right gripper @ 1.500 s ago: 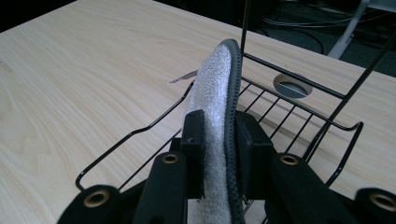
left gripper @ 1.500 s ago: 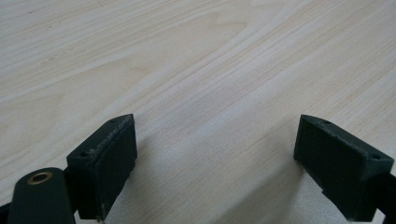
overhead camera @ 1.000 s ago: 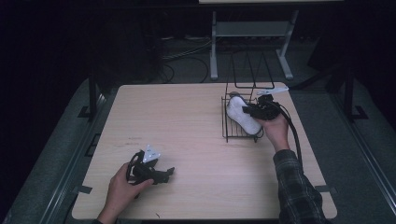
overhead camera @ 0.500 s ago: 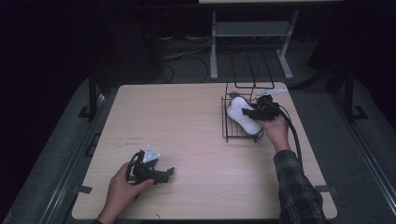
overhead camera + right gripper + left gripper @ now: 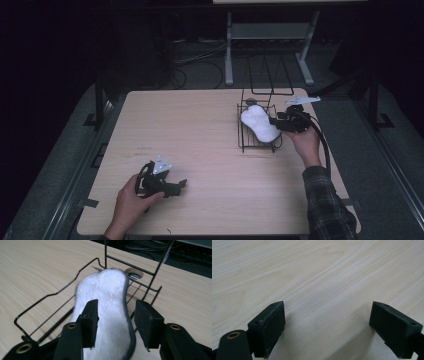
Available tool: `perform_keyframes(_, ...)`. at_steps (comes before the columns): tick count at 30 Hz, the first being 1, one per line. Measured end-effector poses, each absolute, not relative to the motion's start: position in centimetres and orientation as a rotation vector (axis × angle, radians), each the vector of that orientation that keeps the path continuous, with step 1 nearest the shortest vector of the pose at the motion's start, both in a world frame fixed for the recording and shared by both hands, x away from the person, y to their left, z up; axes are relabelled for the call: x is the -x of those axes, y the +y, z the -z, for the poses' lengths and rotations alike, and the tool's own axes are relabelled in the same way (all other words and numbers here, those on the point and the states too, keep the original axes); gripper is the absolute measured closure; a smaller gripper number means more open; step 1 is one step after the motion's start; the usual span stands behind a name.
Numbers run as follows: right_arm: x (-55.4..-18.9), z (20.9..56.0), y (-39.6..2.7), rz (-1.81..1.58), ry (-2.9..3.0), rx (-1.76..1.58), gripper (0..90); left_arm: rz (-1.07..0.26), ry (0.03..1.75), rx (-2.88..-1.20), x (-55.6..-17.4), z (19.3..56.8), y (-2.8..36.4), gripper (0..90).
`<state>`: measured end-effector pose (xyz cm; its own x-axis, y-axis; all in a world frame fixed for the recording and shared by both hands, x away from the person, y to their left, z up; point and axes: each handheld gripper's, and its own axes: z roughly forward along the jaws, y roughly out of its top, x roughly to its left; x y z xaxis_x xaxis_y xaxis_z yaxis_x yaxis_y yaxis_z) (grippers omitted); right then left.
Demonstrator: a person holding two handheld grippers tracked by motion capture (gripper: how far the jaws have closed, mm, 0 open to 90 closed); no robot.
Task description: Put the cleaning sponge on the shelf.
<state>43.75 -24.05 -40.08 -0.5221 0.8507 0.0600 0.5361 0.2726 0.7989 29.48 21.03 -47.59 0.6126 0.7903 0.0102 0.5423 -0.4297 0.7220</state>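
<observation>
Wooden table (image 5: 200, 130), white insole (image 5: 107, 307) between parted right tongs (image 5: 116, 322), left tongs (image 5: 327, 325) spread wide

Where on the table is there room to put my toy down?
Lots of bare table lies between the left gripper near the front and the wire rack on the right side. The far left corner is free too. It is crowded at the rack, where the white pad lies and the right gripper reaches in.

**Surfaces as I see them**

My desk (image 5: 317, 277) is pale, matt wood grain. The rack (image 5: 50, 296) is thin black wire, slightly glossy. The white pad (image 5: 105, 305) looks fleecy, dark-edged. My gripper pads (image 5: 147, 322) are rough matt black.
</observation>
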Motion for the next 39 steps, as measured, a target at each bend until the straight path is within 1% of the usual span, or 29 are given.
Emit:
perform_keyframes(2,-43.4,40.2,-24.6,-1.128,2.164,-1.258,61.3,-0.458,1.044,-2.141,-29.5,47.6,21.0,12.4)
perform_keyframes(6,-42.8,40.5,-25.6,-1.101,2.164,-1.261,86.9,-0.457,1.043,-2.141,-29.5,47.6,21.0,12.4)
perform_keyframes(7,-42.7,40.6,-25.8,-1.099,2.169,-1.266,89.9,-0.457,1.044,-2.142,-29.5,47.6,21.0,12.4)
perform_keyframes(13,-42.6,41.3,-25.9,-1.098,2.214,-1.264,90.0,-0.456,1.044,-2.143,-29.5,47.6,21.0,12.4)
perform_keyframes(25,-43.0,42.7,-24.1,-1.048,2.303,-1.24,90.0,-0.456,1.044,-2.143,-29.5,47.6,21.0,12.4)
perform_keyframes(32,-42.2,43.0,-23.5,-1.075,2.333,-1.212,90.0,-0.457,1.044,-2.143,-29.5,47.6,21.0,12.4)
perform_keyframes(39,-41.3,43.2,-22.1,-1.085,2.368,-1.158,90.0,-0.458,1.045,-2.143,-29.5,47.6,21.0,12.4)
